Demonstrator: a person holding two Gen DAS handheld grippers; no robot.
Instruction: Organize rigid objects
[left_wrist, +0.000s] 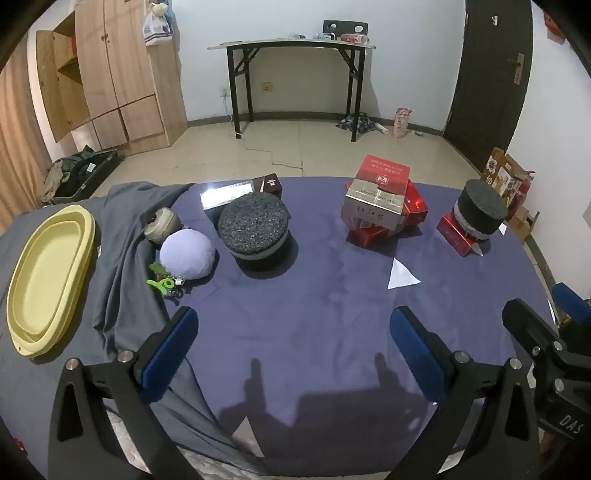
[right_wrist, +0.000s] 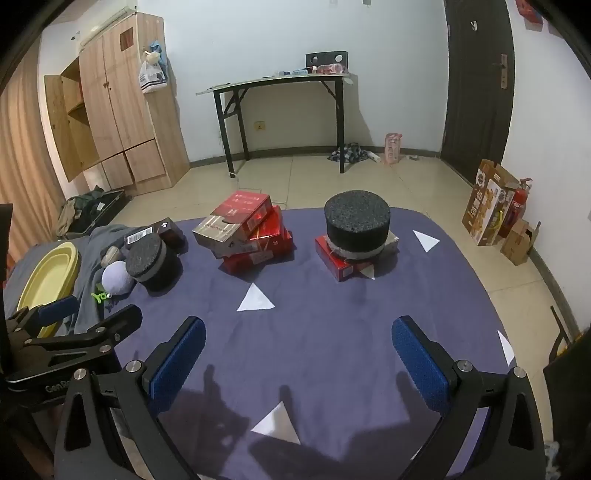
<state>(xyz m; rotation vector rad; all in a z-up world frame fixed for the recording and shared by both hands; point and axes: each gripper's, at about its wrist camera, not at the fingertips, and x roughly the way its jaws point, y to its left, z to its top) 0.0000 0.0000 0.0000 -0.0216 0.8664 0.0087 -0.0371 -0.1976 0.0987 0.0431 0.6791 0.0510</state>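
Both the left gripper (left_wrist: 293, 354) and right gripper (right_wrist: 299, 363) gape wide and empty; box pile (right_wrist: 245, 236) centre, foam cylinders (left_wrist: 253, 225) untouched: sorting looks barely begun.

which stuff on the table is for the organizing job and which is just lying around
For the job: stack of red boxes; foam cylinder on a red box; foam disc; dark box.

Lying about: plush ball; grey cloth; yellow basin; white triangles.
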